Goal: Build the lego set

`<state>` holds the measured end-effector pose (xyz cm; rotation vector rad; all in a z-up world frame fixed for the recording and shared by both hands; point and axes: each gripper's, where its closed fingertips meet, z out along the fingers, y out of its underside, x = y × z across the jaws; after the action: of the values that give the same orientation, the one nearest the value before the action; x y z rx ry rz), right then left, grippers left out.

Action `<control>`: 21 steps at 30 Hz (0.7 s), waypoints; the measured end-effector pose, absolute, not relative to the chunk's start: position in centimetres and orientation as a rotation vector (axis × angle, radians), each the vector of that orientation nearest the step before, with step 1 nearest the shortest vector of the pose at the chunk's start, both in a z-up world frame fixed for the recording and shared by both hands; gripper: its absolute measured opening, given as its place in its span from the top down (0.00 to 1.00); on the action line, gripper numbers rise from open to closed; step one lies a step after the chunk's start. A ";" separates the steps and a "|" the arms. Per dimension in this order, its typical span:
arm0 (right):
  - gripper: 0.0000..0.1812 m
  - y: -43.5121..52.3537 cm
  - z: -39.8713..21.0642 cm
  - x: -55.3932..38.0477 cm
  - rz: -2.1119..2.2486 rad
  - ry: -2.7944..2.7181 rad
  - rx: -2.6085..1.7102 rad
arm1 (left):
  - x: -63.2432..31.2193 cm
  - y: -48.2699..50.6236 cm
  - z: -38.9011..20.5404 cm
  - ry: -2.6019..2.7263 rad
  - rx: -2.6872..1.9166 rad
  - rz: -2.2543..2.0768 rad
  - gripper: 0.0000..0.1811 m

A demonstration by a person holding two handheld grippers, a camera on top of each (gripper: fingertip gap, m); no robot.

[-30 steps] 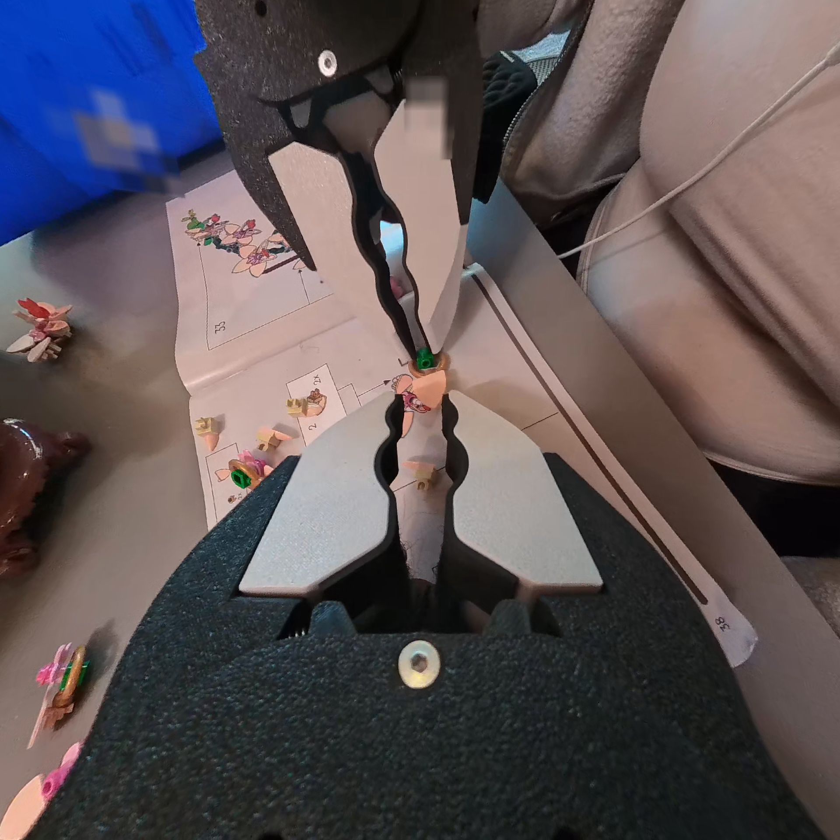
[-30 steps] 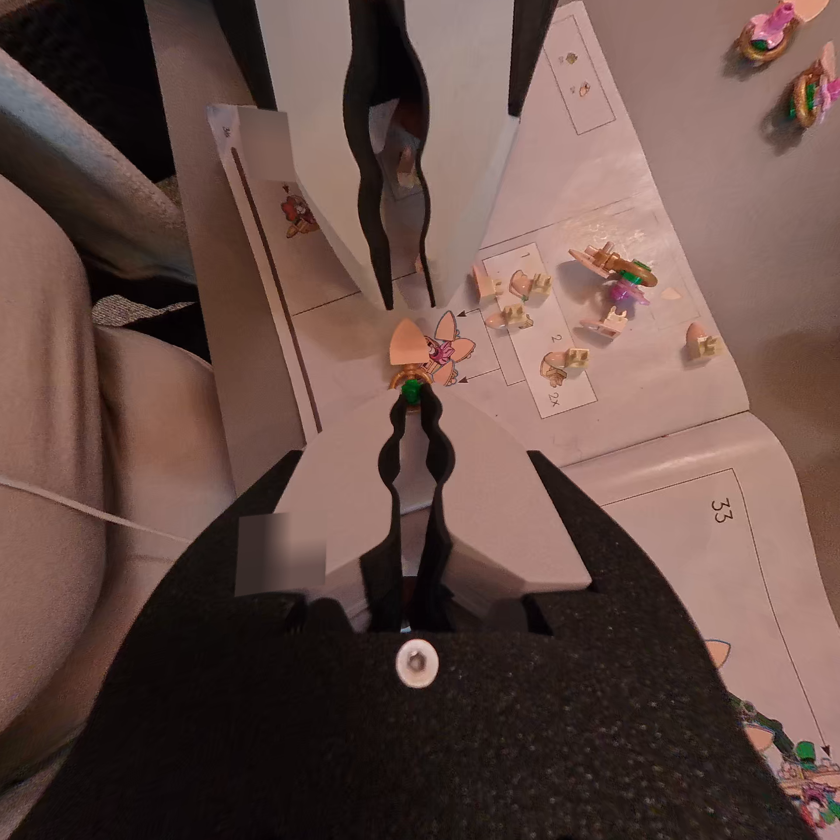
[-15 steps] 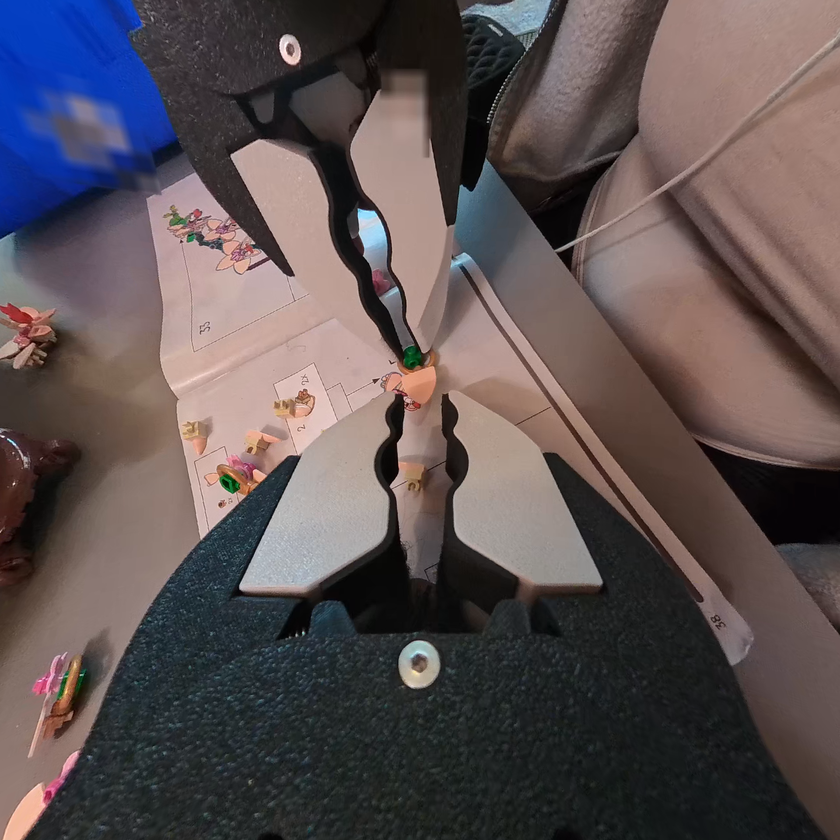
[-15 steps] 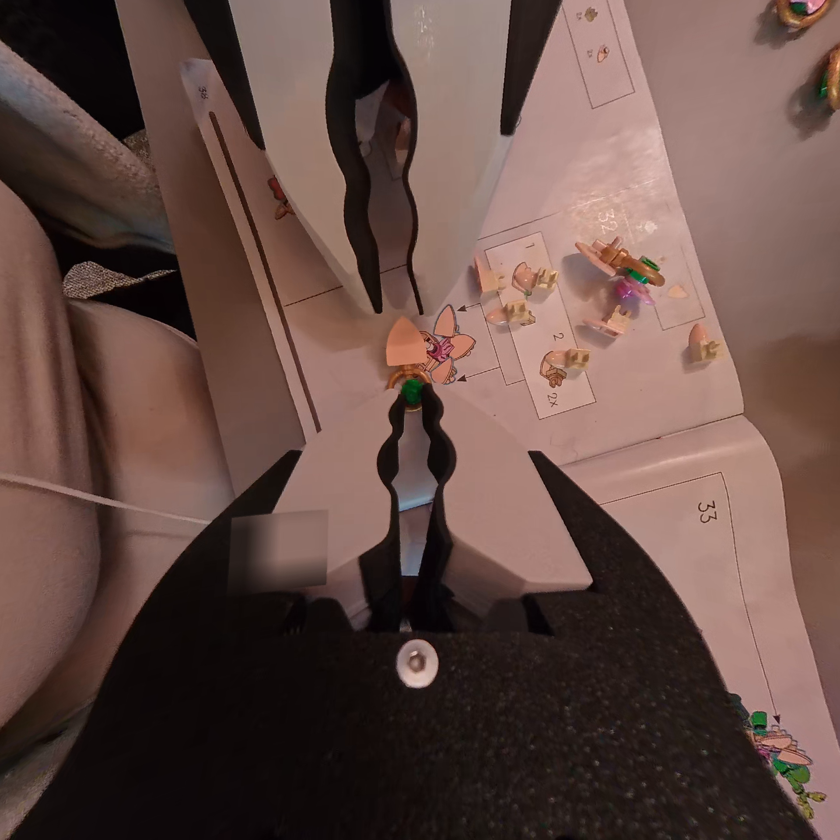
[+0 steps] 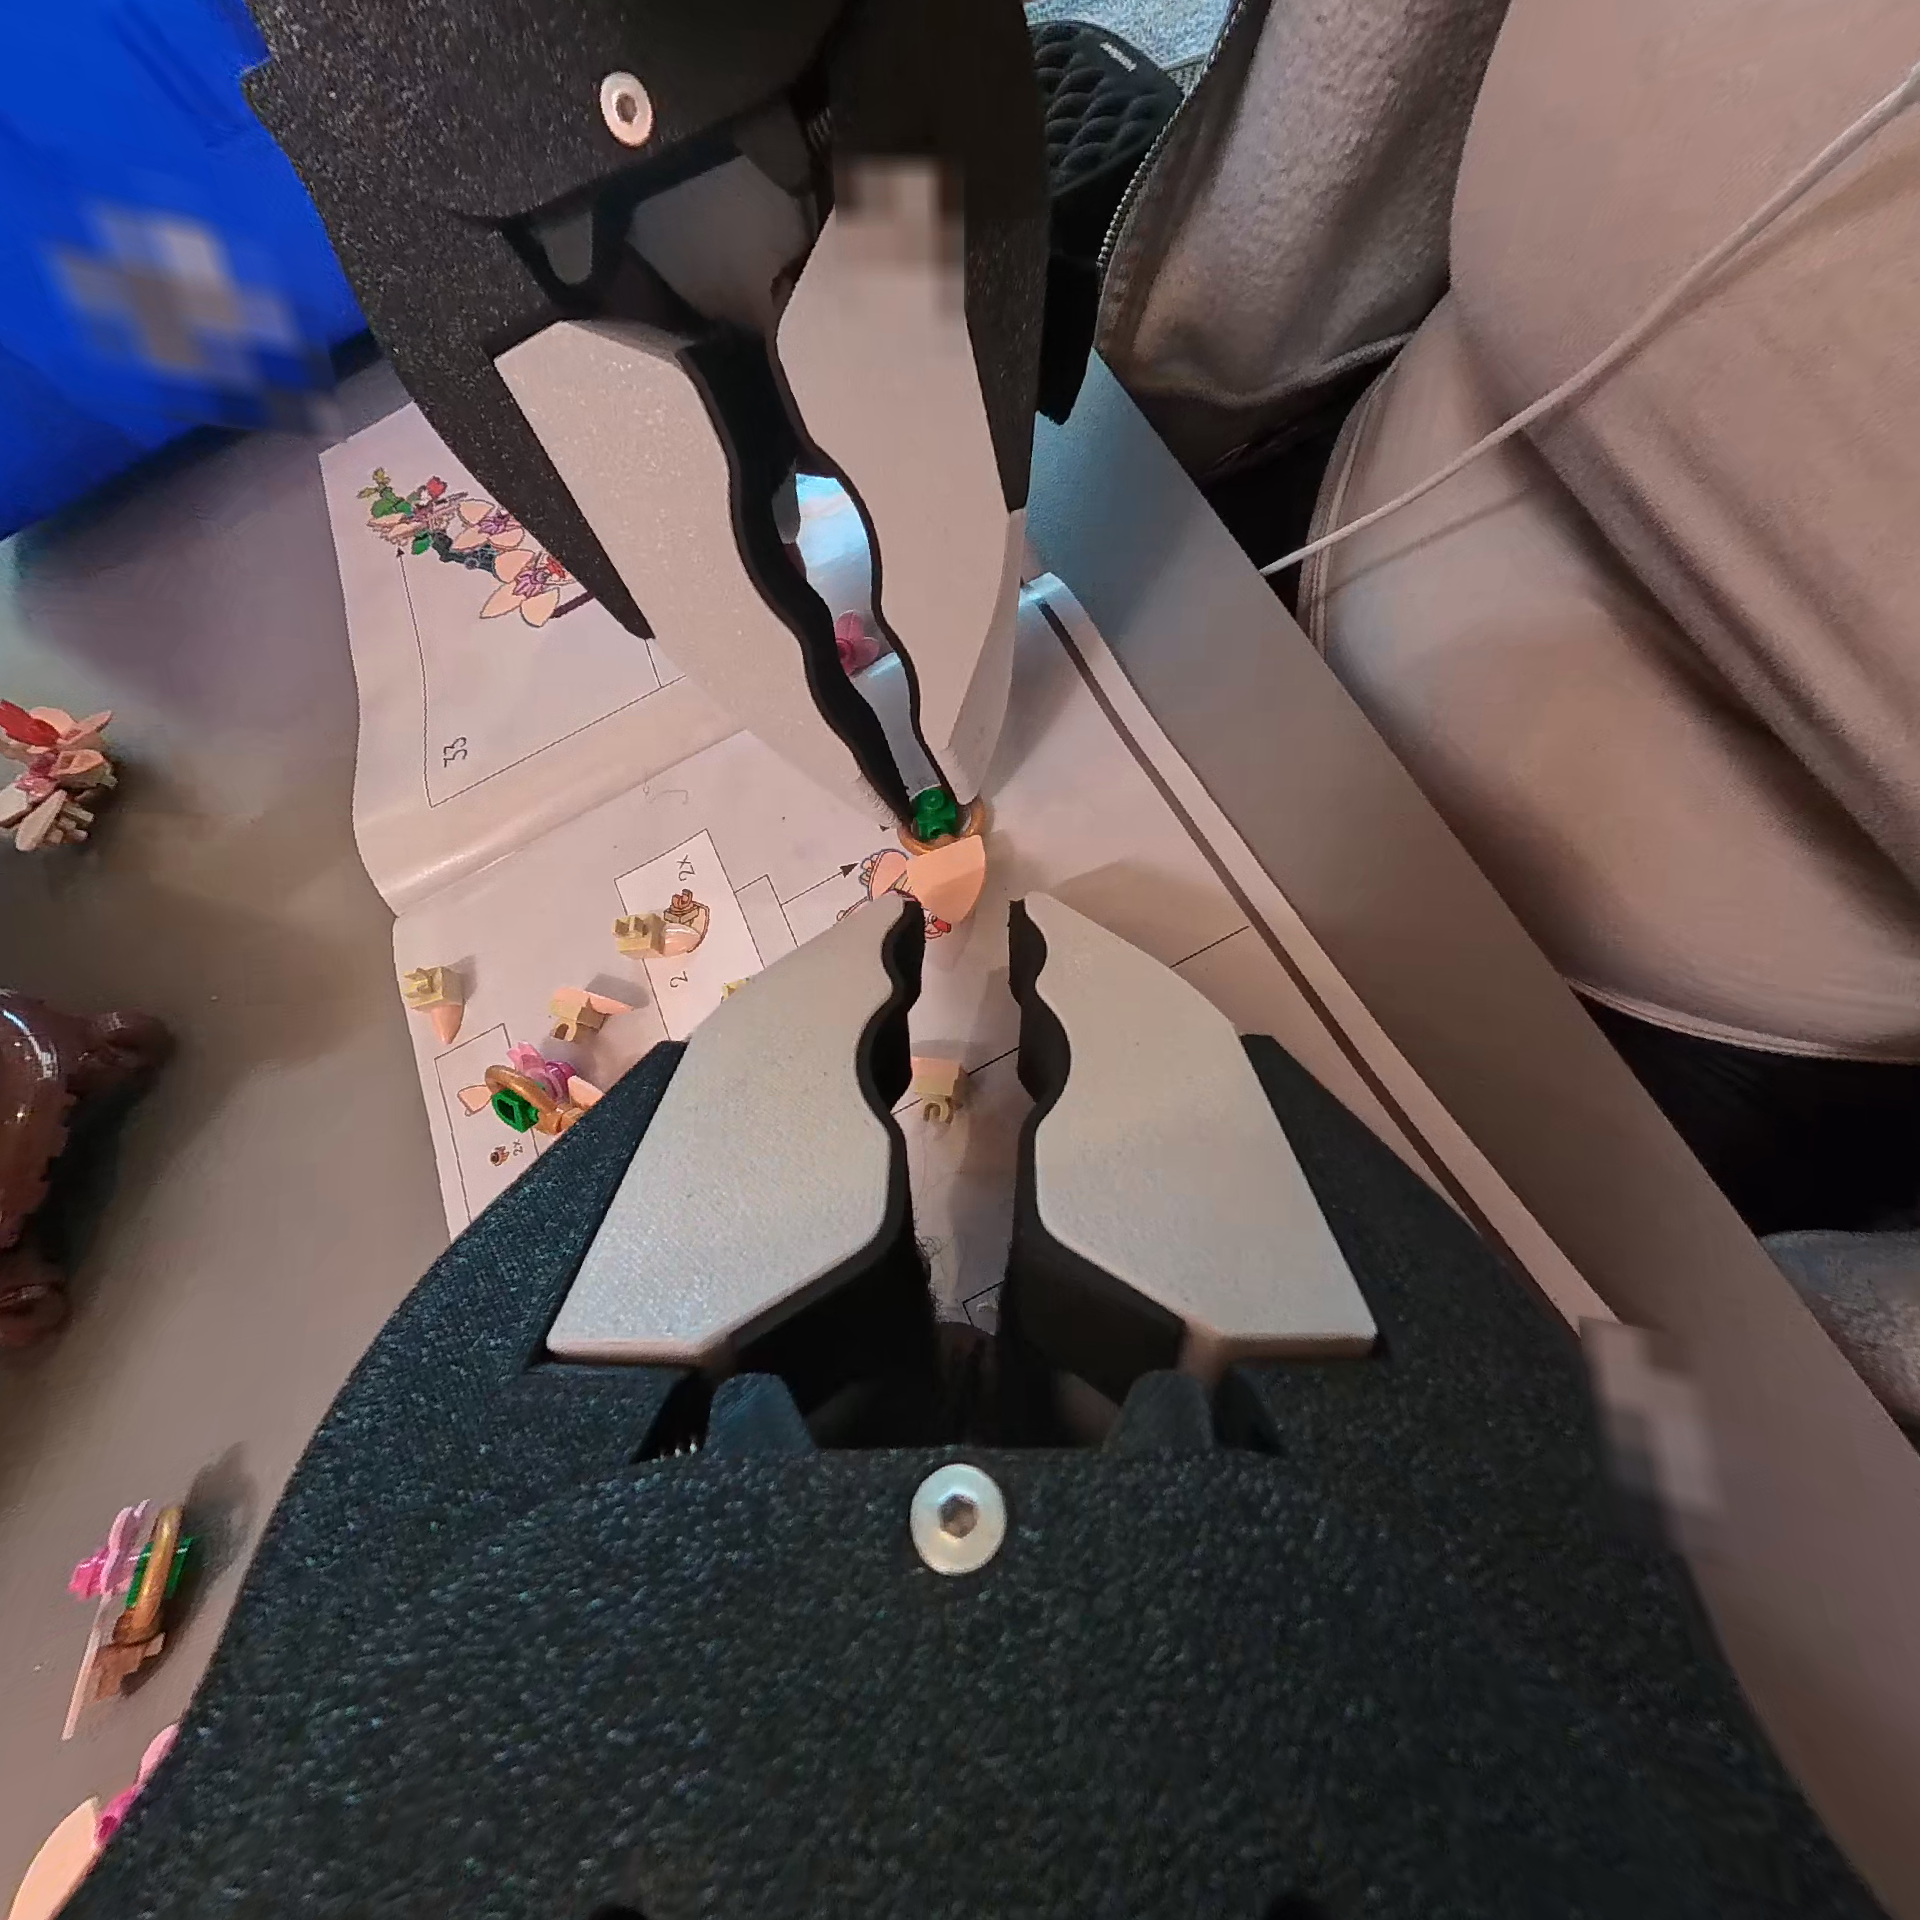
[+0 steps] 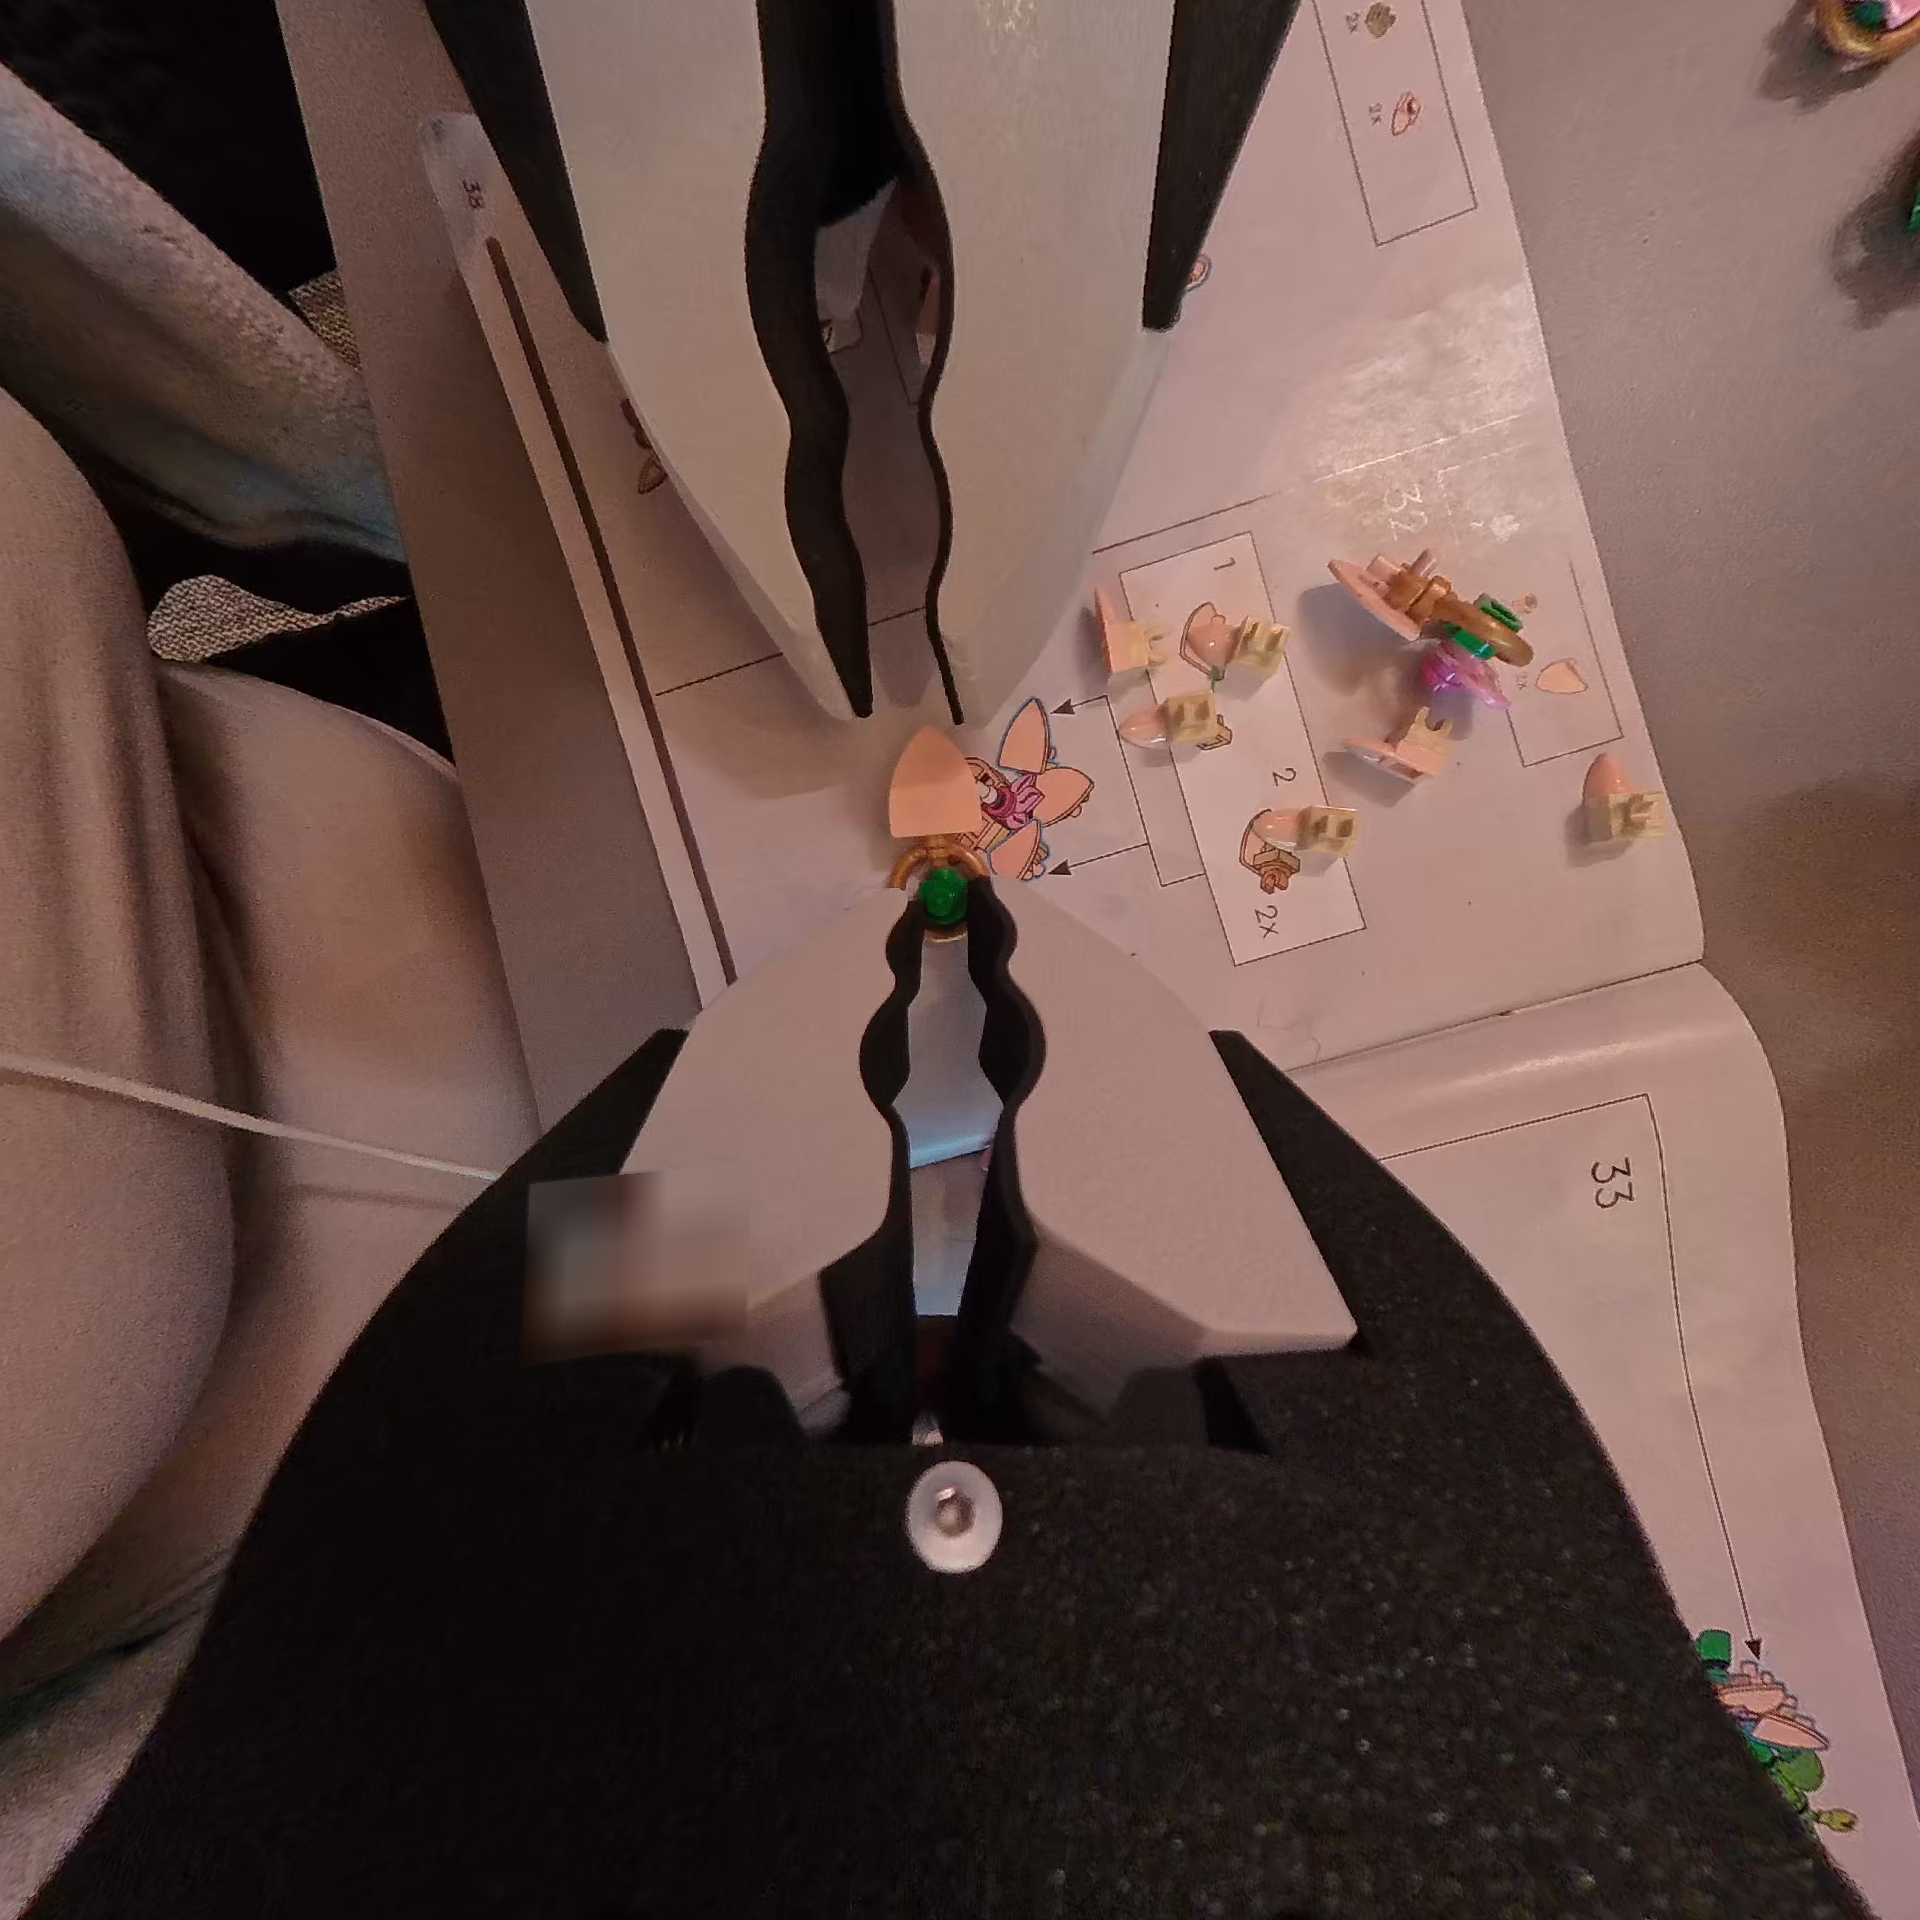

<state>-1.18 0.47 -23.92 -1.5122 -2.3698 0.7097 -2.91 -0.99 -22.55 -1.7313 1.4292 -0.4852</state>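
Observation:
My right gripper is shut on a small flower part: a gold ring with a green stud and one peach petal on it. It holds the part just above the open instruction booklet. In the left wrist view the right gripper comes in from above with the green stud and the petal. My left gripper is open and empty, its tips on either side of the petal's point. It faces the right gripper.
Several loose peach petal pieces and a half-built gold-ring flower lie on the booklet. Built flowers, a brown piece and a blue bin are at the left. The table edge and a person's lap are at the right.
Little has changed. The right gripper keeps its hold on the ring part and has tilted slightly. The left gripper stays open at the petal's tip.

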 end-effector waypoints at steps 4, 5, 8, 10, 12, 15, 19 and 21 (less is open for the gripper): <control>0.95 0.5 -23.9 -1.3 0.717 -2.369 -1.510 | -2.9 -1.0 -22.6 1.430 -1.732 -0.487 0.91; 0.95 0.5 -23.9 -1.3 0.717 -2.369 -1.511 | -2.9 -1.0 -22.6 1.430 -1.733 -0.487 0.91; 0.95 0.6 -23.9 -1.3 0.714 -2.364 -1.515 | -2.9 -1.0 -22.6 1.431 -1.734 -0.487 0.91; 0.95 0.5 -23.8 -1.3 0.729 -2.365 -1.515 | -2.9 -1.0 -22.6 1.431 -1.733 -0.489 0.91; 0.94 0.4 -23.7 -1.2 0.741 -2.361 -1.518 | -2.9 -1.0 -22.6 1.430 -1.735 -0.489 0.91; 0.92 0.4 -23.5 -1.2 0.770 -2.342 -1.534 | -2.9 -1.0 -22.7 1.429 -1.737 -0.491 0.91; 0.93 0.5 -23.5 -0.9 0.770 -2.333 -1.544 | -3.0 -1.0 -22.7 1.427 -1.742 -0.489 0.91; 0.94 0.4 -23.5 -1.0 0.783 -2.317 -1.554 | -3.0 -0.9 -22.8 1.425 -1.751 -0.484 0.92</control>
<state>-0.95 0.45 -23.50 -1.5540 -2.3166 0.7828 -2.98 -0.91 -22.83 -1.7511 1.4252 -0.4841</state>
